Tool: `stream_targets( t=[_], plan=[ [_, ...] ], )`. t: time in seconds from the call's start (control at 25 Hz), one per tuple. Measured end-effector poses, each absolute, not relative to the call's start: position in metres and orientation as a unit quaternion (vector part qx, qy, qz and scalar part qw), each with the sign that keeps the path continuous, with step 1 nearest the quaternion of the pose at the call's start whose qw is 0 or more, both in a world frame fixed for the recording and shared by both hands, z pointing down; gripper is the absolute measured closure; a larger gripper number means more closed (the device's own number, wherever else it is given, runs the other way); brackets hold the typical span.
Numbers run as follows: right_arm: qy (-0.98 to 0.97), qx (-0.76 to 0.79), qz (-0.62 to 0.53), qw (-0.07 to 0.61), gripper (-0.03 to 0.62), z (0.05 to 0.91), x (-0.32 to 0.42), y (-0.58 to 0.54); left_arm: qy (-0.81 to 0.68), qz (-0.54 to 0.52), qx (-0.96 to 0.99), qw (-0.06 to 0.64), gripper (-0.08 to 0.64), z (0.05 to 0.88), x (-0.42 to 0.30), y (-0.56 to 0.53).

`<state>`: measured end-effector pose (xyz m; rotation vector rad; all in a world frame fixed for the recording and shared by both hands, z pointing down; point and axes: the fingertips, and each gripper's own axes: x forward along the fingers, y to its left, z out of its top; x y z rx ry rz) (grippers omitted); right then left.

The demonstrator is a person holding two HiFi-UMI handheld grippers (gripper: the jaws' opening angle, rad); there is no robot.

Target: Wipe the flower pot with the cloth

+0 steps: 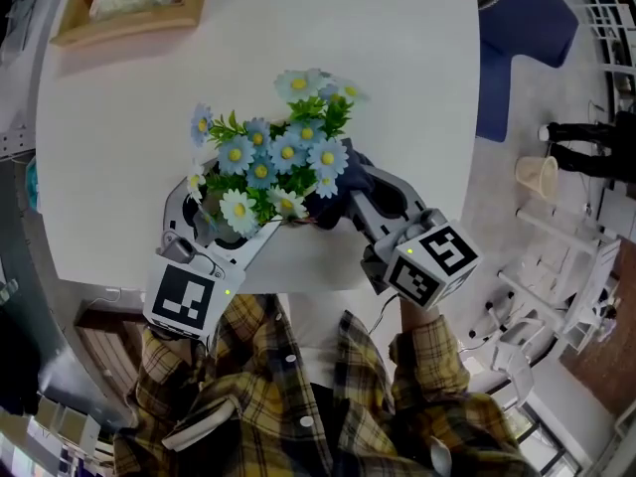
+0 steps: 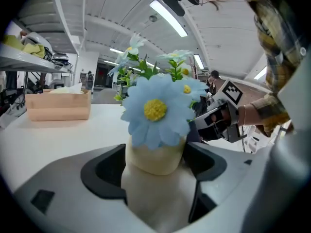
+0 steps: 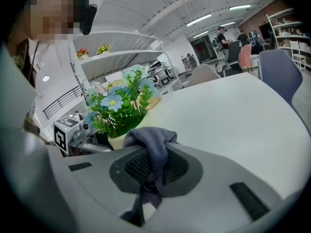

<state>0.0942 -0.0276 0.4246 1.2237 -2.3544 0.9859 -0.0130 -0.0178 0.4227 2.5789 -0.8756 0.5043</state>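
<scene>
Pot (image 2: 155,178) sits at near table (image 1: 397,68) edge, centre of head view. Left gripper (image 2: 155,164) straddles it, jaws spread, no squeeze visible, so I'd call it released. Right gripper (image 3: 150,171) is clenched on cloth (image 3: 151,144), bunched just beside the pot under flowers (image 1: 283,152). Wiping looks underway at best; cloth contact and which sides are done can't be told. Box (image 1: 129,26) upper left.

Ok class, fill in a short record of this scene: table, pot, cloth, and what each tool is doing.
table: white
flower pot: cream, holds blue daisies
left tool: open, pot between its jaws
right tool: shut on grey cloth, beside the pot
cloth touching pot: cannot tell
</scene>
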Motion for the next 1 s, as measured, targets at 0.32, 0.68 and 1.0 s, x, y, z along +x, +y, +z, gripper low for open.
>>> stream_targets(
  t=[0.32,0.68,1.0],
  plan=[
    [-0.821,0.425,0.348,0.159,0.569,0.424,0.09,-0.029,-0.28,0.191,0.931,0.134,0.183,0.417,-0.006,-0.023],
    [-0.817,0.418,0.362,0.163,0.569,0.426,0.093,-0.032,-0.251,0.213,0.936,0.125,0.184,0.418,-0.006,-0.024],
    [-0.821,0.403,0.359,0.186,0.569,0.427,0.093,-0.052,-0.189,0.23,0.947,0.122,0.184,0.421,-0.012,-0.021]
  ],
)
